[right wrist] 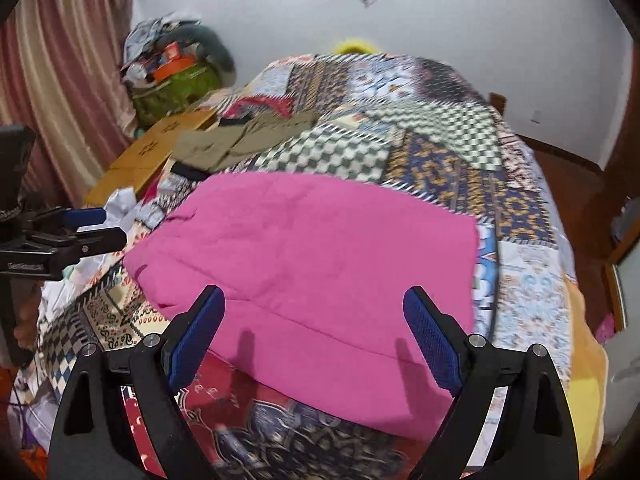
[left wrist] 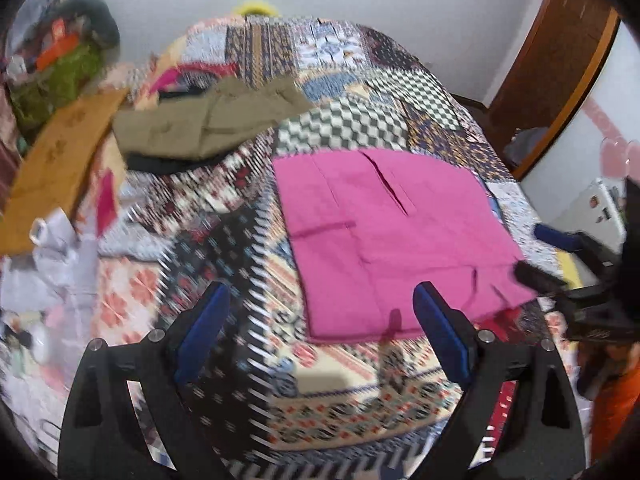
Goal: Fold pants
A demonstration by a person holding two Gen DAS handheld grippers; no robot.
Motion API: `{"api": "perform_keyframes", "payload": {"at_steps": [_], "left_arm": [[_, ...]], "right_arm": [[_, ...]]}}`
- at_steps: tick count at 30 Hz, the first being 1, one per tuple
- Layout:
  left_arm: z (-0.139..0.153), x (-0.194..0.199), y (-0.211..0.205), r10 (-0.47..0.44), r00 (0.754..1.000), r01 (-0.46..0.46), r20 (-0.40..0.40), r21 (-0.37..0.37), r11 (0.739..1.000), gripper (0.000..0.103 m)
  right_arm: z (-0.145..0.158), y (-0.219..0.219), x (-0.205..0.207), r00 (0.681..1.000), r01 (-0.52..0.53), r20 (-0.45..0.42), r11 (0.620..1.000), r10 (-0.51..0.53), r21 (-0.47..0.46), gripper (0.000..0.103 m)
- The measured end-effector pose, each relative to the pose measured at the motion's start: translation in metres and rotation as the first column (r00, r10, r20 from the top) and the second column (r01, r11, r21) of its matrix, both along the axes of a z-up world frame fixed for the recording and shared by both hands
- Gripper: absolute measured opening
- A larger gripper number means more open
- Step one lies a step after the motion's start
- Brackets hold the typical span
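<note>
The pink pants (left wrist: pixel 392 236) lie folded into a flat rectangle on the patchwork bedspread (left wrist: pixel 360 120); in the right wrist view the pink pants (right wrist: pixel 320 264) fill the middle. My left gripper (left wrist: pixel 322 300) hangs open above the bedspread, just left of the pants' near edge, with nothing between its blue pads. My right gripper (right wrist: pixel 314 304) is open too, raised over the pants' near edge and not touching the cloth. The right gripper (left wrist: pixel 560 256) also shows at the right edge of the left wrist view, and the left gripper (right wrist: pixel 94 224) at the left edge of the right wrist view.
Khaki pants (left wrist: pixel 208 124) lie folded at the far left of the bed, over a dark garment. A brown cardboard box (left wrist: pixel 56 168) and white cloth (left wrist: pixel 60 256) sit at the left. A cluttered pile (right wrist: pixel 176 72) stands by the curtain. A wooden door (left wrist: pixel 556 80) is at the right.
</note>
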State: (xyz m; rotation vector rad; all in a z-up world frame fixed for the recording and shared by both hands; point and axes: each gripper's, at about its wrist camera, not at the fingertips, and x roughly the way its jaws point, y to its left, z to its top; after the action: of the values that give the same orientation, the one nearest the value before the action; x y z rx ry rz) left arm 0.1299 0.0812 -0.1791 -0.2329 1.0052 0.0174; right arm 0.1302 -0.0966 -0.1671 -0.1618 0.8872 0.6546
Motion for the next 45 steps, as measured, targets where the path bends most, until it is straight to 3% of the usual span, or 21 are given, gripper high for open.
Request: {"api": "perform_keyframes", "payload": {"at_steps": [7,10,12,22,23,24,27,31,39,42,45], "left_arm": [[-0.021,-0.006,-0.002,-0.03,0.997,0.022,-0.076,-0.098,0.995,0.093],[-0.026,-0.008,-0.004,-0.05,0.994,0.033,-0.097,-0.171,0.985,0.093],[-0.03,-0.006,-0.003,-0.068,0.991,0.038,-0.114,-0.244,0.969,0.093],[-0.041,0.022,0.01,-0.008,0.992,-0.049,-0.122,-0.456,0.889,0.094],[-0.041,0.025,0.013,0.004,0.992,-0.062,-0.122,-0.471,0.88,0.093],[-0.041,0.028,0.016,0.018,0.993,-0.074,-0.121,-0.478,0.875,0.085],[-0.04,0.035,0.019,0.055,0.989,-0.108,-0.134,-0.432,0.895,0.051],[-0.036,0.036,0.017,0.081,0.99,-0.12,-0.114,-0.391,0.913,0.036],[-0.007,0.016,0.002,0.101,0.995,-0.098,0.014,-0.126,0.987,0.026],[0.007,0.003,0.007,0.123,0.99,-0.124,0.064,0.005,0.992,0.026],[0.021,-0.01,0.015,0.146,0.982,-0.16,0.116,0.123,0.979,0.025]], "right_arm": [[-0.034,0.02,-0.001,0.994,-0.066,-0.089,0.994,0.059,-0.088,0.089],[-0.036,0.018,-0.003,0.994,-0.064,-0.093,0.995,0.058,-0.07,0.089],[-0.037,0.015,-0.002,0.993,-0.065,-0.102,0.996,0.059,-0.058,0.089],[-0.04,0.015,-0.001,0.991,-0.069,-0.119,0.997,0.065,-0.03,0.091],[-0.041,0.015,-0.001,0.991,-0.069,-0.12,0.997,0.065,-0.029,0.091],[-0.041,0.015,-0.001,0.99,-0.069,-0.122,0.997,0.065,-0.028,0.091],[-0.041,0.014,0.0,0.99,-0.07,-0.124,0.997,0.066,-0.026,0.091],[-0.042,0.013,0.0,0.99,-0.072,-0.125,0.997,0.069,-0.021,0.091],[-0.036,0.007,0.001,0.99,-0.058,-0.132,0.998,0.056,-0.014,0.089],[-0.033,-0.006,0.002,0.99,-0.019,-0.138,1.0,0.021,0.017,0.089],[-0.034,-0.019,0.002,0.99,0.021,-0.14,1.0,-0.018,0.017,0.088]]}}
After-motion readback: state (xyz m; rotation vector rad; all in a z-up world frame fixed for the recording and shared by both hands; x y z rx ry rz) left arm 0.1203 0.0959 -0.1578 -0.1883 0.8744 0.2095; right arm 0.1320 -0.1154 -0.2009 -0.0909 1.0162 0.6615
